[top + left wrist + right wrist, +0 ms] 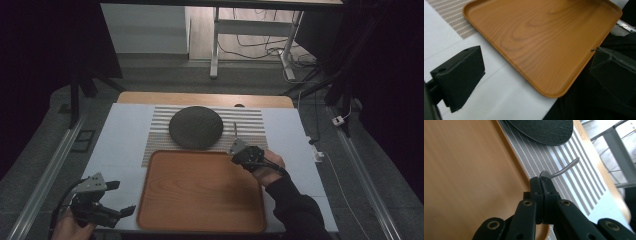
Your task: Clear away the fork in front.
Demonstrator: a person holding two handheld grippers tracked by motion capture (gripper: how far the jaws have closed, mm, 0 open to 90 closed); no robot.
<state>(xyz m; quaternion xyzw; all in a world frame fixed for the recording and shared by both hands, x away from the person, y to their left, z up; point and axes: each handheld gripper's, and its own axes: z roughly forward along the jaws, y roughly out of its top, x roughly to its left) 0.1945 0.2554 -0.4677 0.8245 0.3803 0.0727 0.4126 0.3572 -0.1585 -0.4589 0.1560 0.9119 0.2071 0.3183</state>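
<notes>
At the near-left corner of the tabletop [120, 125], my left tool [122, 197] hovers with its jaws spread wide and nothing between them, just off the left edge of the wooden tray [200, 192]. Its own camera looks across the tray's bare surface [541, 40], and I judge it is standing by.

Behind the tray, the dark round plate [196, 127] sits on the striped placemat [250, 125].

To the right, my right tool [544, 182] is pressed fully closed on one end of a slim metal utensil [566, 167] — a fork or spoon, I cannot tell which, since the pinched end is hidden. It sits over the tray's far-right corner, the free handle sticking out above the placemat beside the plate; from above it shows as a thin line [235, 131].

The grip is my worry — the pads hold only the very tip, so the long free end can pivot or slip out if I swing too fast. Lowered carelessly, that handle could also knock the plate's rim or catch the tray's raised edge.
</notes>
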